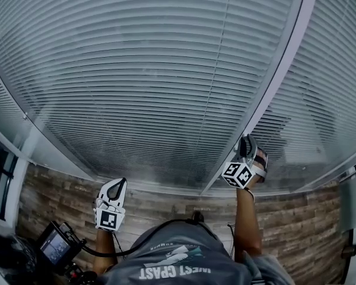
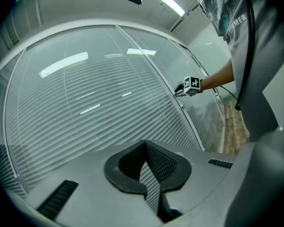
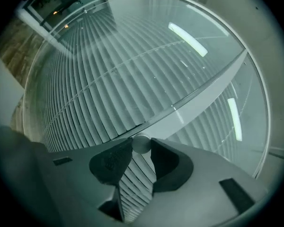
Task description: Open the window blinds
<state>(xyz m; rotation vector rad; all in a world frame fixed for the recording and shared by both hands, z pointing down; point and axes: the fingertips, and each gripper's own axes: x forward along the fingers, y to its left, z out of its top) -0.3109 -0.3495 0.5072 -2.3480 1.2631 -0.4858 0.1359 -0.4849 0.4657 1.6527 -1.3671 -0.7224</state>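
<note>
Head view: closed blinds (image 1: 154,70) over wood floor (image 1: 296,218); right tool (image 1: 247,141) seemingly pinches a knob (image 3: 141,143), left tool (image 1: 118,183) pressed together.

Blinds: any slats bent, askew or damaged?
Nothing stands out. The blinds have even, parallel slats in both panels, with none bent or sagging. The right hand-held gripper is closed on the round knob at the frame bar.

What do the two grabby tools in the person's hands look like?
Both are pale grey-white plastic with dark textured pads. The left tool and right tool each carry a white cube with black square markers. The person wears a grey short-sleeved T-shirt, crossed by a black cable.
</note>
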